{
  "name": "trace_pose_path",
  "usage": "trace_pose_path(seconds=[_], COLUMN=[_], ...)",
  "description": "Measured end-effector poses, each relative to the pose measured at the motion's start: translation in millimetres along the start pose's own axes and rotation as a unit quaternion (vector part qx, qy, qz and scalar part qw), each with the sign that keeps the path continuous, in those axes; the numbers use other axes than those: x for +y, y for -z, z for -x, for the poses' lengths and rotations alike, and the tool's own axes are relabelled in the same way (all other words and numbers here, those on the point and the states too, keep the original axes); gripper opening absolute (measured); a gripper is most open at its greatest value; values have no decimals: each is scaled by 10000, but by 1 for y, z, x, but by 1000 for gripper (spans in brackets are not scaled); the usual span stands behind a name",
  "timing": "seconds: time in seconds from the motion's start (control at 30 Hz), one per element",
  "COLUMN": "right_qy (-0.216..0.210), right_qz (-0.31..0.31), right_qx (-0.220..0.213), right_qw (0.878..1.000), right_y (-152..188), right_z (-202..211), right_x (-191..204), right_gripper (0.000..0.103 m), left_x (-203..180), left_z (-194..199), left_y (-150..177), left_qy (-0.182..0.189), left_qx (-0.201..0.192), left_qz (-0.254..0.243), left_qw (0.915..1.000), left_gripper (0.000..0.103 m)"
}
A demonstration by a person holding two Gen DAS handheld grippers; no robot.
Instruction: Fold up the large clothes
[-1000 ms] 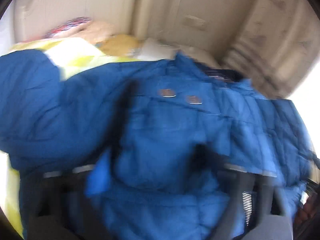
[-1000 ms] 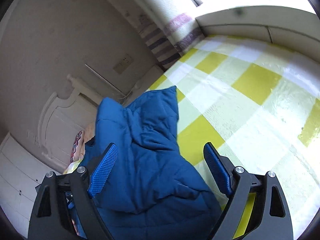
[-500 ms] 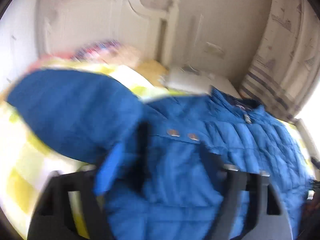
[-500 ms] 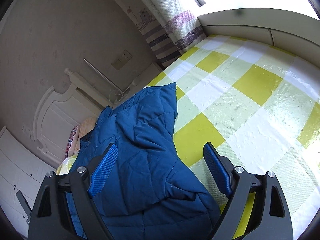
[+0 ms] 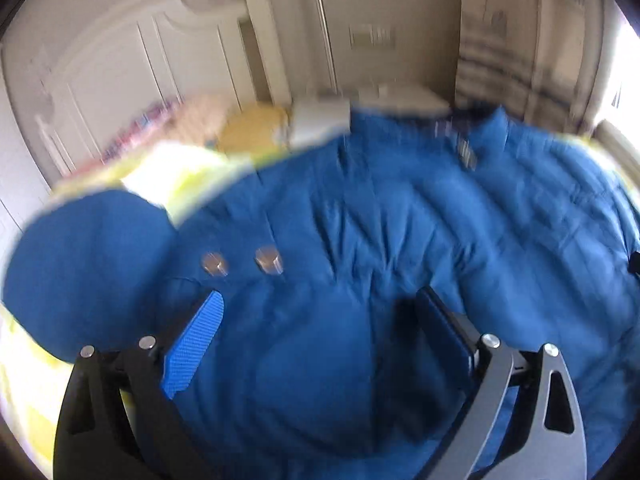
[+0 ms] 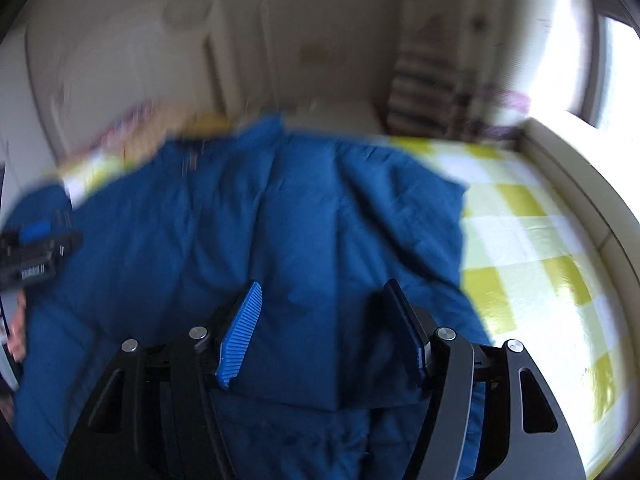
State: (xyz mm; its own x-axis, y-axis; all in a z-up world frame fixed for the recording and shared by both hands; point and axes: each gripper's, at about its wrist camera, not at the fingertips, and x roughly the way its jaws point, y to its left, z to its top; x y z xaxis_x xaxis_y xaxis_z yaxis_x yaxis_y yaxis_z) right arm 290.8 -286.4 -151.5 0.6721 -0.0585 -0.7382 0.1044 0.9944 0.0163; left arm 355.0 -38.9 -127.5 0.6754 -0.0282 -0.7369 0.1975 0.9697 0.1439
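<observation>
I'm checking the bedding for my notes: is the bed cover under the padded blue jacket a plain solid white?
No, the bed cover beside the padded blue jacket is checked in yellow-green and white squares.

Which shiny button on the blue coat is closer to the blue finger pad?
The left snap button; it sits nearer the blue pad than its twin on the blue puffer jacket.

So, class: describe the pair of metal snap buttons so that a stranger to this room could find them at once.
Start at the bed with the yellow-and-white checked cover; a big blue padded jacket lies across it. Just beyond the left gripper, whose jaws are opening, sit two snap buttons side by side, the only shiny silver discs there.
</observation>
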Motion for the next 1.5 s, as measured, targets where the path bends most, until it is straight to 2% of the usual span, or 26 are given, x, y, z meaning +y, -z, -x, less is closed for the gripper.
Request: trace_pose_path(seconds=[0.07, 0.13, 0.2, 0.33, 0.37, 0.4, 0.47, 0.53, 0.6, 0.67, 0.77, 0.8, 0.87, 0.97, 1.07, 1.1, 1.17, 1.2, 1.3, 1.37, 1.4, 1.47, 1.5], right_qy=[45, -104, -230, -46, -41, 90, 177, 185, -2, -40, 267, 410, 523, 571, 305, 391, 334, 372, 520, 341, 149, 43, 202], right_qz=[201, 142, -19, 139, 197, 307, 368, 336, 145, 43, -68, 38, 168, 48, -307, -225, 89, 315, 108, 26, 234, 826, 1277], right_qx=[122, 110, -207, -556, -499, -222, 370, 451, 441, 71, -235, -170, 394, 467, -268, -248, 258, 326, 342, 91, -59, 11, 201], right_qw=[9997, 9998, 9995, 9983, 9986, 9992, 9985, 9982, 9989, 10000, 9993, 9990, 9977, 9973, 9987, 9987, 9991, 9983, 9980, 9994, 9996, 9966, 9914], right_y=[-1, -7, -18, -53, -60, -66, -69, -73, -81, -91, -105, -109, -109, -118, -122, -121, -113, -108, -110, -105, -99, -87, -75], right_z=[-3, 1, 5, -2, -9, -27, -64, -64, -56, -44, -45, -57, -91, -94, -69, -72, -94, -103, -87, -66, -55, -52, -61], right_x=[6, 3, -2, 10, 13, 20, 26, 25, 19, 13, 12, 14, 15, 16, 16, 19, 28, 33, 34, 46, 60, 87, 104], right_gripper=[62, 61, 60, 53, 48, 44, 44, 44, 43, 43, 43, 43, 44, 42, 42, 42, 45, 45, 45, 45, 51, 66, 66], left_x=[10, 19, 23, 20, 20, 20, 26, 28, 28, 25, 20, 19, 22, 24, 21, 21, 20, 21, 23, 22, 21, 20, 21], left_z=[3, 3, 1, 0, 1, 1, -1, -1, -1, -3, -4, -4, -4, -3, -4, -5, -5, -5, -4, -5, -5, -6, -6], left_y=[0, 3, 4, 5, 7, 4, 3, 3, 2, 2, 1, 1, 1, 1, 1, 1, 1, 1, 0, 0, 0, 0, 0], left_qy=[255, 443, 485, 503, 558, 617, 769, 838, 854, 783, 626, 619, 683, 736, 690, 679, 683, 700, 750, 740, 725, 702, 709], left_qx=[-25, -23, -8, -36, -59, -69, -100, -111, -111, -58, -5, 0, -15, -23, 0, 6, 2, 1, -18, -7, -6, -1, 2], left_qz=[201, 375, 408, 403, 443, 492, 621, 691, 704, 648, 509, 503, 547, 593, 555, 541, 539, 553, 595, 596, 586, 567, 571], left_qw=[9995, 9983, 9980, 9979, 9974, 9969, 9951, 9940, 9938, 9948, 9967, 9968, 9962, 9955, 9961, 9962, 9962, 9960, 9954, 9955, 9956, 9959, 9958], left_gripper=[100, 100, 100, 100, 100, 100, 100, 100, 100, 101, 101, 101, 101, 101, 101, 101, 101, 101, 101, 101, 101, 101, 101])
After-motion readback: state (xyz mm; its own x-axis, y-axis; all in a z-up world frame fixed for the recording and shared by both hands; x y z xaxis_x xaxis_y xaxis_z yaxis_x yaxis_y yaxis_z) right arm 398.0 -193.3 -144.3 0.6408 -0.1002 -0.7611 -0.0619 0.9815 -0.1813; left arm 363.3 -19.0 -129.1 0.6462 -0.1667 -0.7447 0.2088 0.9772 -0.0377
